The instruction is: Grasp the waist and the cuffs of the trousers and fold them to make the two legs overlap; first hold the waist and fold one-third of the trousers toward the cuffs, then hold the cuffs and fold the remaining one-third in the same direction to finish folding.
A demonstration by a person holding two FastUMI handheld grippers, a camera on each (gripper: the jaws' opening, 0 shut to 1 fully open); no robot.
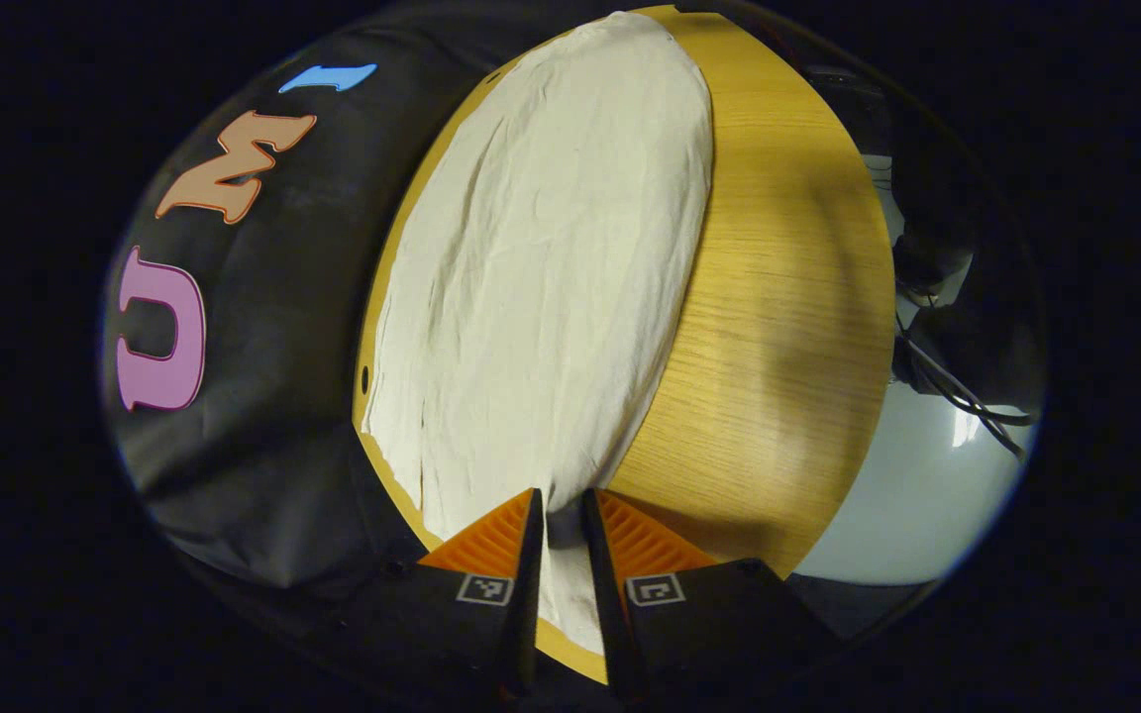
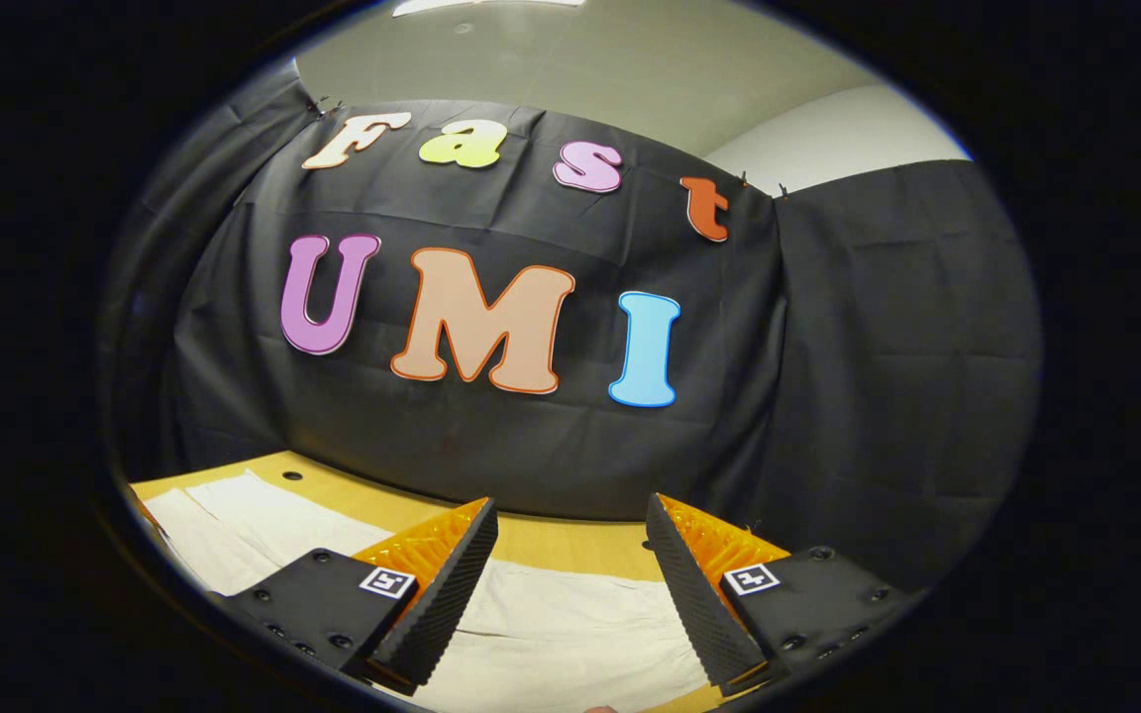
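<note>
Cream trousers [image 1: 551,277] lie flat along the wooden table [image 1: 778,327], stretching away from me in the left gripper view. My left gripper [image 1: 561,505] is at their near end, its fingers drawn close together with a strip of the cloth pinched between them. In the right gripper view the trousers [image 2: 551,624] lie under and to the left of my right gripper [image 2: 570,503]. It hangs open just above the cloth near the table's [image 2: 570,545] back edge, with nothing between its fingers.
The booth's black cloth wall [image 1: 263,396] runs close along the table's far edge. Beyond the table's other long side are pale floor [image 1: 907,495] and dark cables [image 1: 957,386]. Bare wood lies beside the trousers.
</note>
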